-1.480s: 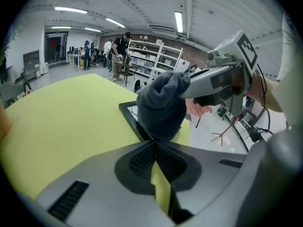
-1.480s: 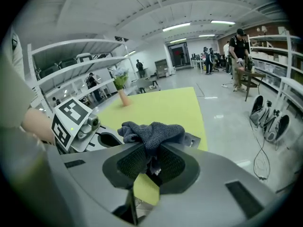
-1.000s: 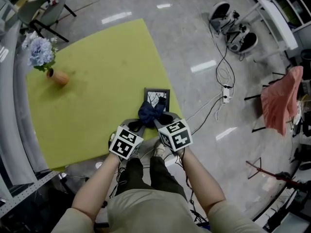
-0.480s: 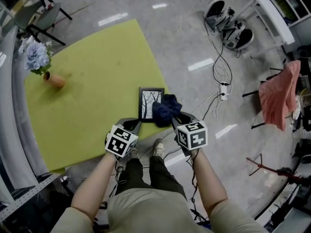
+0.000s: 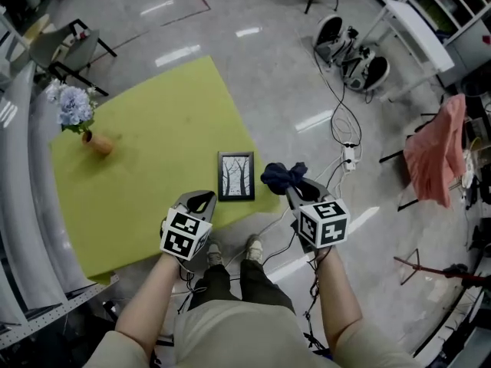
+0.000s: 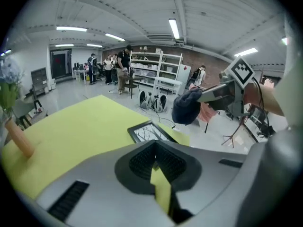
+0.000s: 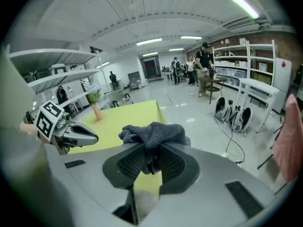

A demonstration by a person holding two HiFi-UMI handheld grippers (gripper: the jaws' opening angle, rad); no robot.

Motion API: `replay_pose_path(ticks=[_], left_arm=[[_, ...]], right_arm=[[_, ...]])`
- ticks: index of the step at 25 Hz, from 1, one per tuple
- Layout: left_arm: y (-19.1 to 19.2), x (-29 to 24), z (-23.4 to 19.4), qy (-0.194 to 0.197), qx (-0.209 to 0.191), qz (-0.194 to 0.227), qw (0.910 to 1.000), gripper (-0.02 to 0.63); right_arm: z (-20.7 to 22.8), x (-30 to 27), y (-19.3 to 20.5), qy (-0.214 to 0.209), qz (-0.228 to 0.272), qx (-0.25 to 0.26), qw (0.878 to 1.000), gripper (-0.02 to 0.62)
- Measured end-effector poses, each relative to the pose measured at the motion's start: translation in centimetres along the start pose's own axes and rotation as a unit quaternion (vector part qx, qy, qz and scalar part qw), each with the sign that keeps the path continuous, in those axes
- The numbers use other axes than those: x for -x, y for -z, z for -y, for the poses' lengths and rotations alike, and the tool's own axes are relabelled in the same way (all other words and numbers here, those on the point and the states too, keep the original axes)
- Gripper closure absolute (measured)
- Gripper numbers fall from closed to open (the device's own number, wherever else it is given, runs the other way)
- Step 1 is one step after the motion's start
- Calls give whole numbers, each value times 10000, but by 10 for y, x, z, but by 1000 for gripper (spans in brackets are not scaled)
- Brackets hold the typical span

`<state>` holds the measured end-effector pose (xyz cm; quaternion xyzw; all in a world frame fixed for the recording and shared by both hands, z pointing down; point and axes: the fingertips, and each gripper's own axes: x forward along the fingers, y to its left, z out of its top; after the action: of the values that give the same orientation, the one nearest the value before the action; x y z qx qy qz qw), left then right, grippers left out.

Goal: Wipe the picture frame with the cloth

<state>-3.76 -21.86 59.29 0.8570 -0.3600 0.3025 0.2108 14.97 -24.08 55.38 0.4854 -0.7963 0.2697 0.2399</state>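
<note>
A small black picture frame (image 5: 235,176) with a tree drawing lies flat near the front right edge of the yellow-green table (image 5: 153,144). My right gripper (image 5: 294,182) is shut on a dark blue cloth (image 5: 281,176), held in the air just right of the frame, past the table edge. In the right gripper view the cloth (image 7: 154,135) bunches between the pads. My left gripper (image 5: 198,202) hangs over the table's front edge, left of the frame, shut with nothing in it. The left gripper view shows the frame (image 6: 149,132) ahead and the cloth (image 6: 187,108) to its right.
A vase of pale blue flowers (image 5: 86,125) stands at the table's far left. Cables and a power strip (image 5: 349,157) lie on the floor to the right. A pink cloth on a stand (image 5: 431,156) is further right. A metal shelf (image 5: 31,228) runs along the left.
My right gripper has carried the cloth off the frame to the right, leaving the frame uncovered. My left gripper has drawn back from the frame to the left.
</note>
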Motion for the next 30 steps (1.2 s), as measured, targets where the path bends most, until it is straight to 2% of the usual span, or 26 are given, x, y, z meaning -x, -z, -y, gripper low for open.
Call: replay_pose_path(ticks=[7,11,15,20,26,30], left_arm=[[-87,86,0,-416,-375,983,9936,598],[-130,133,6,-660,-685,1544,9834,598],[-166,179,15,-860,-912,2040,9709,598],[-195,223,30,-1038,-1493,2294,9562,598],[-221,277,46,-1171,-1413,2866,9403,598],[-226,293,52,-1254,-1448,3040,9332,598]], right_arm=[[-33,78,-87,-51,1138,390,9927,518],[-56,131,-135,75,1808,884,9795,517],[-78,179,-172,-9,2492,988,9634,517],[-97,233,-196,9,3072,1106,9452,517],[-114,276,-209,48,3448,1283,9299,517],[-119,290,-211,24,3576,1453,9225,517]])
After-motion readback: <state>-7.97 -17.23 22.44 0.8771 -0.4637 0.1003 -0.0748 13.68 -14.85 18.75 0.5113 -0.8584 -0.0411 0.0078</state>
